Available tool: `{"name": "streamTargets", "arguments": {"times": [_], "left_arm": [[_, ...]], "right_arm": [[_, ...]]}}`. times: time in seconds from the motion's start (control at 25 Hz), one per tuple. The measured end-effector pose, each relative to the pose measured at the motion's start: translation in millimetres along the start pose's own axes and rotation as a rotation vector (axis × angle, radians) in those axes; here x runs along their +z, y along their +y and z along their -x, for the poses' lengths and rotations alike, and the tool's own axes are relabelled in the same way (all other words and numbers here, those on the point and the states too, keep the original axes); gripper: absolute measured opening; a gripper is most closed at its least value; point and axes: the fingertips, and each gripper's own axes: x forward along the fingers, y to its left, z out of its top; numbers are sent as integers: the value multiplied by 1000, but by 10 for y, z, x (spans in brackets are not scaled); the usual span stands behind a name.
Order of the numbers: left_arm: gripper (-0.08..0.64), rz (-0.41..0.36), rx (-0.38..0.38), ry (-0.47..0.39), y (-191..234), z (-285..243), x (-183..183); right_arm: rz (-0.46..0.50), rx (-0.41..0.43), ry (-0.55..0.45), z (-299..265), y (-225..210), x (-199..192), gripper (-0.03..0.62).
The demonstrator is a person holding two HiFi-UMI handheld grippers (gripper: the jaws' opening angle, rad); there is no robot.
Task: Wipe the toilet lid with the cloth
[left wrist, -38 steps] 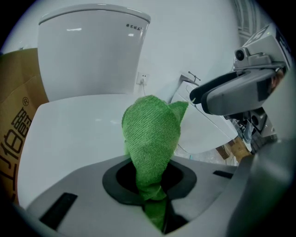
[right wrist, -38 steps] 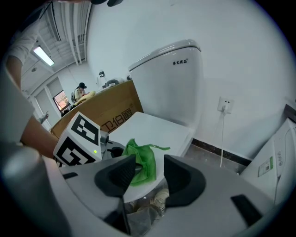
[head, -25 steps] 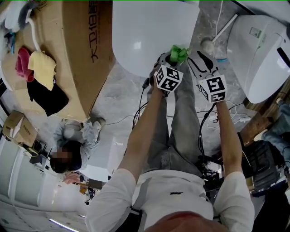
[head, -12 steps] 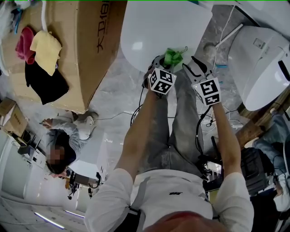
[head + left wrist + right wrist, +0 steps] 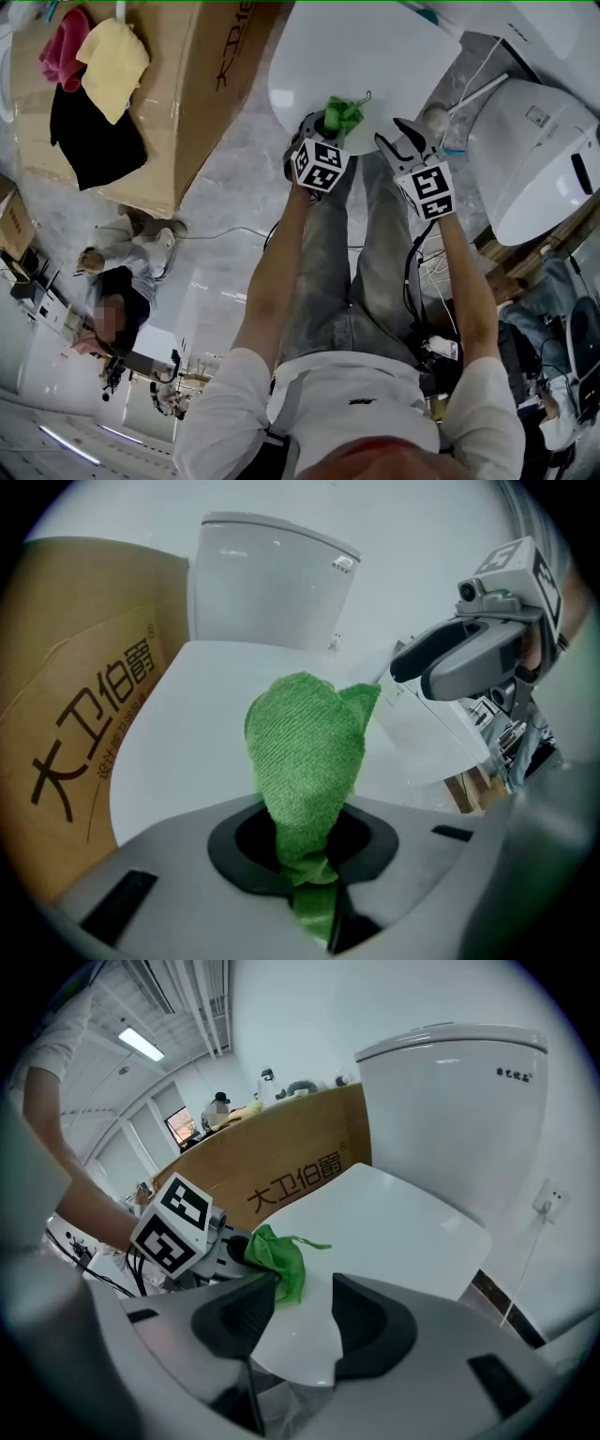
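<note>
**One green cloth [image 5: 305, 752] being held at the toilet lid [image 5: 366, 47]**

The cloth is being gripped by the left gripper [image 5: 307, 855]. Its jaws are being pressed together on the cloth's lower end, while the rest is being left bunched and sticking out past the jaws. In the head view the cloth is being held over the near edge of the lid, which is lying shut and flat. Whether the cloth is touching the lid cannot be told.

The right gripper [image 5: 302, 1309] is being held just beside the left one. Its jaws are being held apart with nothing between them, and the lid's near edge is being seen through the gap. Both grippers are being carried by the person's outstretched arms.

Behind the lid, the white tank [image 5: 450, 1110] is being shown upright. A large cardboard box [image 5: 187, 94] is being shown just beside the toilet on the left. A pink cloth [image 5: 61, 47], a yellow cloth [image 5: 114, 56] and a black cloth [image 5: 94, 141] are lying on the box. A second white toilet [image 5: 534, 141] is being shown on the right. Another person [image 5: 122, 281] is being seen sitting on the floor near the box.
</note>
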Motion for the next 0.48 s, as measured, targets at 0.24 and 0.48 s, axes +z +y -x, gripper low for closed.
{"name": "streamTargets", "arguments": {"times": [0.24, 0.48], "left_arm": [[83, 66, 72, -25, 352, 147, -63], [83, 123, 142, -39, 671, 274, -145]], "right_arm": [[53, 38, 7, -90, 145, 165, 202], [100, 67, 2, -135, 271, 267, 202]]}}
